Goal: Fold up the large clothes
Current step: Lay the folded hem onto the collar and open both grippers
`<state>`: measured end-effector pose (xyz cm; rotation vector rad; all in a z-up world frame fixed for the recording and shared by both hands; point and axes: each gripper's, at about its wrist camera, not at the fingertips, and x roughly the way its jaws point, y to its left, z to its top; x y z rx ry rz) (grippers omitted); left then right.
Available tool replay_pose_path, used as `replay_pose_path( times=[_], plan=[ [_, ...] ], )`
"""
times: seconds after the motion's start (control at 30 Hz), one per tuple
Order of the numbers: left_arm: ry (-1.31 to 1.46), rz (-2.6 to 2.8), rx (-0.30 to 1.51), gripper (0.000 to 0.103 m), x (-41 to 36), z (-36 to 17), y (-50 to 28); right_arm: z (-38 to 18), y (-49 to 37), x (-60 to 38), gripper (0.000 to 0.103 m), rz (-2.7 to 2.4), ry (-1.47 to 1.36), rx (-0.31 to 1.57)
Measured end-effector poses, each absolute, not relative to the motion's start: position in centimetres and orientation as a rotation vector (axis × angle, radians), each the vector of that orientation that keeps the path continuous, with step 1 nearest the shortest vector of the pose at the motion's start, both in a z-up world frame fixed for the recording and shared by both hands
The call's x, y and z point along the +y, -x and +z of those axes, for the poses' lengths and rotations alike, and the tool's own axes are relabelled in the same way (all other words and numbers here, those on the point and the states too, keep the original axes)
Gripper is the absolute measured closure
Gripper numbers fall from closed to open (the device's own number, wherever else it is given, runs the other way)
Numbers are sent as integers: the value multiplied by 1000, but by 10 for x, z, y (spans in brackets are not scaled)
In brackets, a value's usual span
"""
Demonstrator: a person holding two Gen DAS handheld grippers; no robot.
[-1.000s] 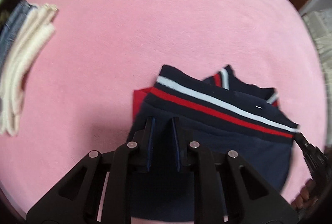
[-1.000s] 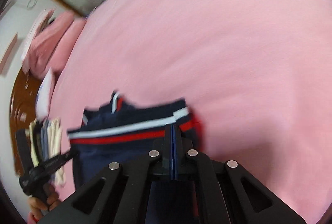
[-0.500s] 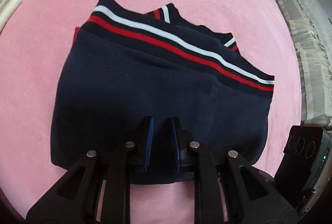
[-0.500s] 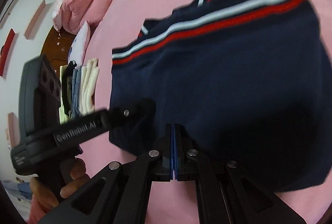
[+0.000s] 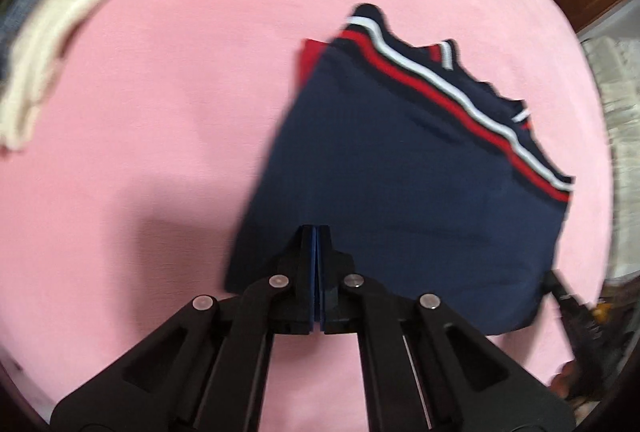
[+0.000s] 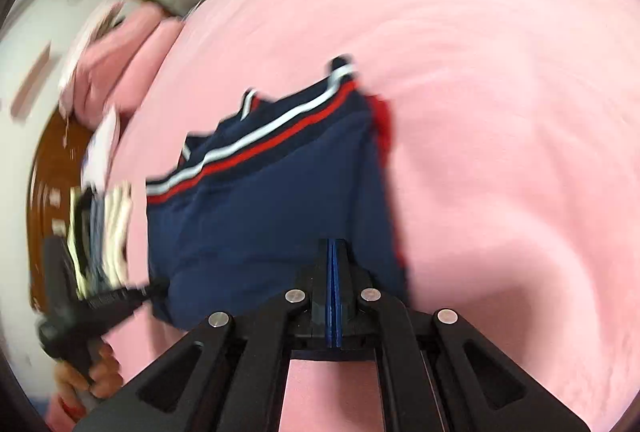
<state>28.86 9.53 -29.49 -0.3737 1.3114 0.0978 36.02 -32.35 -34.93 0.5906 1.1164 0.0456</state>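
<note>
Pink bed wide and bare beyond and left of the folded navy garment; stack of folded clothes sits at the bed's far-left edge, well apart. Garment lies flat toward the near-right, striped hem on its far side. Left gripper fingers clenched together over the garment's near edge; right gripper likewise clenched at its near edge. Whether either pinches cloth, cannot tell. Frames blurred.
</note>
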Motion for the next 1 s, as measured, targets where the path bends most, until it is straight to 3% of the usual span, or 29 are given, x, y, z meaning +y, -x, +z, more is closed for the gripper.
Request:
replay_pose_path(
  times=[0.13,0.17,0.2,0.27,0.33,0.37,0.4,0.43,0.47,0.6,1.0],
  plan=[
    [390,104,1320,99,115,-285,-283,-332,-343,-350,100,-125,-554,1059],
    [387,110,1321,90,119,-284,-282,-331,-341,-356,99,-119,-584,1054],
    [389,114,1320,68,121,-284,-283,-332,-342,-351,99,-110,-614,1058],
    [426,123,1323,37,132,-288,-284,-332,-345,-346,97,-116,-632,1072],
    [548,68,1303,41,145,-293,-281,-336,-345,-342,97,-124,-624,1081],
    [650,15,1278,63,155,-294,-277,-336,-343,-345,97,-127,-618,1094],
    [710,1,1274,74,159,-297,-275,-338,-345,-336,97,-126,-615,1099],
    [735,28,1283,78,162,-300,-273,-339,-343,-338,96,-121,-614,1103],
    [720,54,1292,93,163,-302,-272,-333,-341,-337,96,-116,-614,1107],
    [711,55,1275,103,171,-300,-264,-338,-347,-318,96,-104,-610,1132],
    [477,86,1328,102,156,-292,-247,-332,-351,-294,96,-51,-539,1171]
  ],
)
